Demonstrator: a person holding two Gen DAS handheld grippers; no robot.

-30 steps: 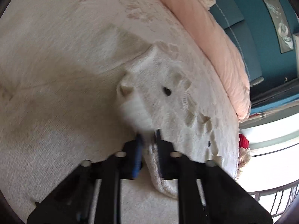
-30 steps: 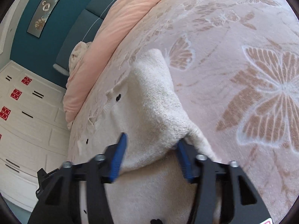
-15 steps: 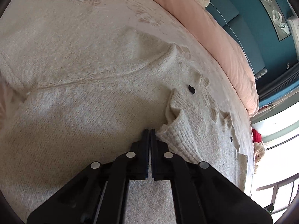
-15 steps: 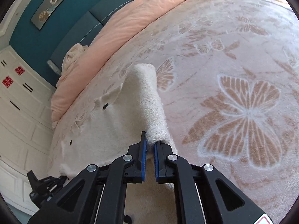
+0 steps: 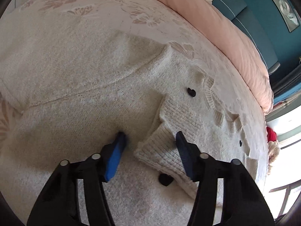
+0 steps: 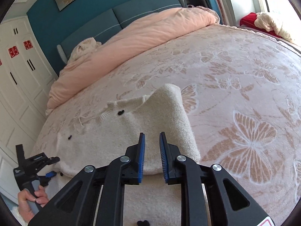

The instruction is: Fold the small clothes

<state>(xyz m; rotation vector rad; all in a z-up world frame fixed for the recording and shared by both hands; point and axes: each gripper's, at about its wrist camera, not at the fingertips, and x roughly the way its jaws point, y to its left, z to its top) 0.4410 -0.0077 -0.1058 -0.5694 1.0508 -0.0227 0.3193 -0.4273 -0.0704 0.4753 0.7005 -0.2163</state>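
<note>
Both sleeves lie folded onto the cardigan [image 5: 94, 113]; your left gripper [image 5: 150, 139] and right gripper [image 6: 152, 137] gape empty. Next, grip the hem.

A small cream knit cardigan [image 5: 116, 101] with fuzzy yarn lies spread front-up on the butterfly-patterned blanket [image 6: 244, 98], well short of the blanket's far edge. Its ribbed front edge [image 5: 169, 124] is turned back near the neckline, and small dark buttons [image 5: 191, 92] run along the opening. One sleeve [image 6: 175, 116] is folded inward over the body, lying in a long soft roll on the side nearer the blanket's middle.
</note>
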